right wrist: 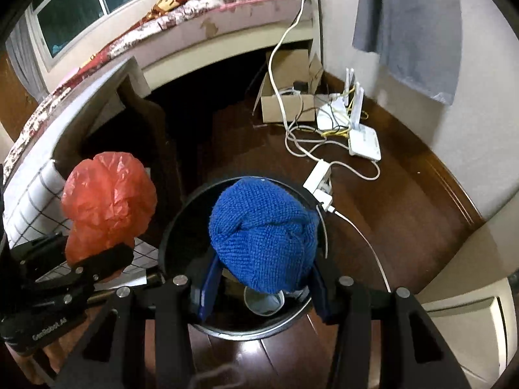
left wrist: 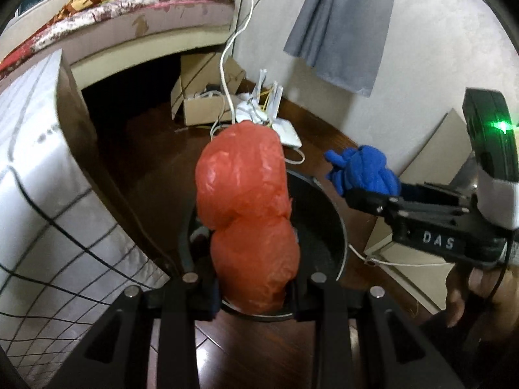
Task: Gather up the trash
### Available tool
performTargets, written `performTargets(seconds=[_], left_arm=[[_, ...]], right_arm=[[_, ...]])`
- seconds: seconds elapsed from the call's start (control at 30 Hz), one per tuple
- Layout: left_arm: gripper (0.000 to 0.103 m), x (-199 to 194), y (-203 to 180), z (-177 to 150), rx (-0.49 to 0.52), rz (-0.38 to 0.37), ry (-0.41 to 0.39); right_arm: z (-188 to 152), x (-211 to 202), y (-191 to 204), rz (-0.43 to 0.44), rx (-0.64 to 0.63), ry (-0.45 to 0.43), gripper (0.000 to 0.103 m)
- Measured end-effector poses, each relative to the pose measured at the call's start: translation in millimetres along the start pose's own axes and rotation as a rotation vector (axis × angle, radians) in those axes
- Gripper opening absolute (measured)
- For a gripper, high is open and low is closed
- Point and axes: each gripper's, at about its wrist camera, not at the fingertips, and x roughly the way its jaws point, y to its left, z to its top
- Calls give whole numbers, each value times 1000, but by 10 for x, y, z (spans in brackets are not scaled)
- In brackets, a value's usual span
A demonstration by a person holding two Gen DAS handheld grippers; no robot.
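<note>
Both tongs loaded and angled down over the bin (right wrist: pixel 181 214), a black round one on the wood floor (right wrist: pixel 405 227).

Left tongs (left wrist: pixel 253 288): clamped on a crumpled red bag (left wrist: pixel 246 214), pinched at its lower end so the bulk hangs out in front, over the bin mouth in the left wrist view.

Right tongs (right wrist: pixel 259 287): clamped on a blue knit wad (right wrist: pixel 262 236), jaws partway apart because the wad is thick. It sits centred over the bin opening.

A white cup (right wrist: pixel 263 301) already lies inside the bin.

My read: both items are held above the opening so they fall straight in on release. The blue wad looks better lined up; from the right wrist view the bag sits left of the rim, so it may clip the edge.

Cables (right wrist: pixel 324 155) and router (right wrist: pixel 363 142) lie just beyond the bin.
</note>
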Motion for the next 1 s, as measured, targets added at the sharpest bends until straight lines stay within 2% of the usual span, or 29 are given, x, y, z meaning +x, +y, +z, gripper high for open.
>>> performTargets(seconds=[0.23,0.27,0.3,0.33,0.37,0.4,0.47,0.57,0.7,1.0], left_arm=[[34,278,2,0,-32,-2,52],[40,309,23,4,-49,-20,51],[66,336,36,-10,-67,-23,51],[80,374,53,-18,-80,8,58],[96,383,69,-35,-91,29,51],[99,372,96,-67,-103,48,41],[100,375,133,-113,-117,73,58],[102,374,176,-205,-108,114,72],[102,387,194,-276,-106,151,87],[102,74,166,-303,-74,227,22]], right_arm=[[71,296,-103,46,16,44,50],[80,348,-127,57,23,55,53],[85,412,-143,70,28,73,55],[86,528,-175,90,29,114,60],[77,589,-192,72,30,129,76],[63,623,-218,47,31,128,91],[16,660,-314,28,54,136,98],[-74,604,-421,16,84,124,102],[-184,527,-427,-9,90,106,102],[-271,205,-204,-86,62,6,102]])
